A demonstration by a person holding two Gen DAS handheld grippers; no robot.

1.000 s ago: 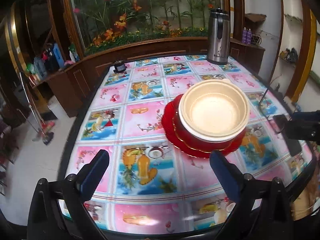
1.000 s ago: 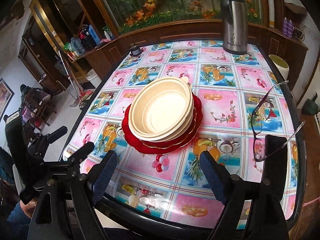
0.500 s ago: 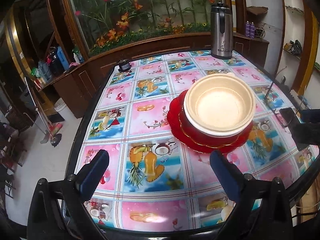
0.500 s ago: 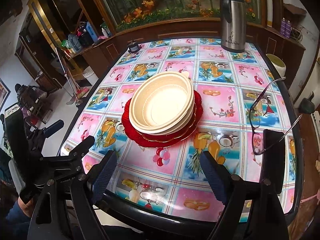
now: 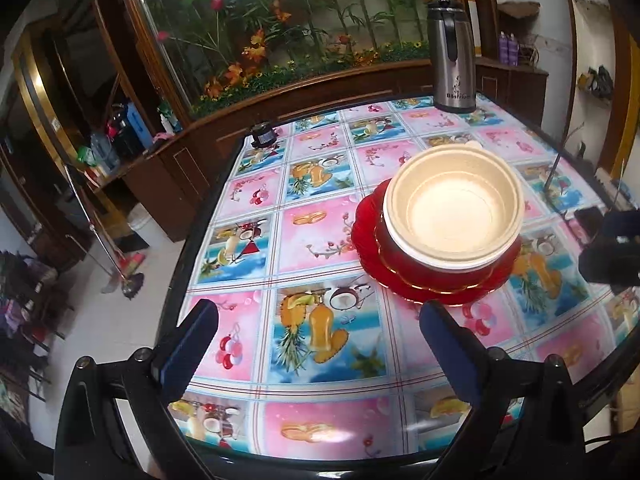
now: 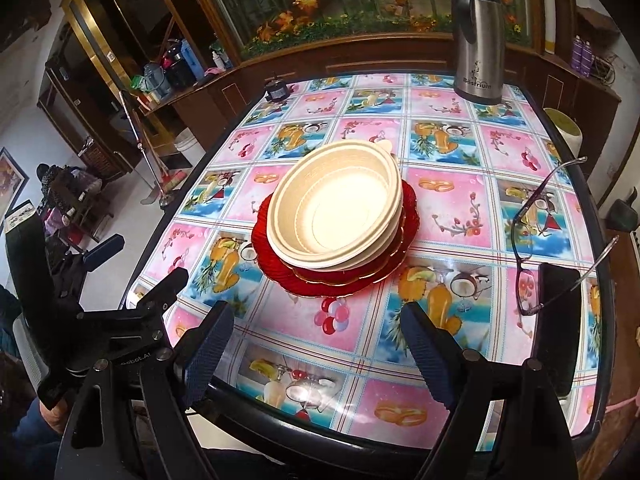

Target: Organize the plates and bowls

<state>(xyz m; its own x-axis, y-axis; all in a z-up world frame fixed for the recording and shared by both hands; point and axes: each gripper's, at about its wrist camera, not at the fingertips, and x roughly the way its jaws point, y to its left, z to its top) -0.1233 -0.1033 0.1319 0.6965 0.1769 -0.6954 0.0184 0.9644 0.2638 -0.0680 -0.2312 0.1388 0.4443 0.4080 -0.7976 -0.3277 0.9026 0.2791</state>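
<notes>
Several cream bowls (image 6: 336,212) are nested on red scalloped plates (image 6: 344,280) in the middle of the table with the fruit-pattern cloth (image 6: 452,208). In the left wrist view the cream bowls (image 5: 454,212) sit on the red plates (image 5: 370,252) to the upper right. My left gripper (image 5: 320,340) hovers open over the table's near left part, short of the stack, with nothing between its fingers. My right gripper (image 6: 318,344) is open above the near edge, in front of the stack, and holds nothing. The left gripper (image 6: 132,300) shows at the left of the right wrist view.
A steel thermos jug (image 6: 476,32) stands at the table's far right corner. A small black object (image 6: 276,90) sits at the far left. Eyeglasses (image 6: 536,240) rest on a black flat device (image 6: 560,320) near the right edge. A person's hand (image 6: 52,416) holds the left gripper.
The left wrist view has swung a little to the left, so the stack sits further right in it and more floor shows. The right gripper and the stack have hardly moved.
</notes>
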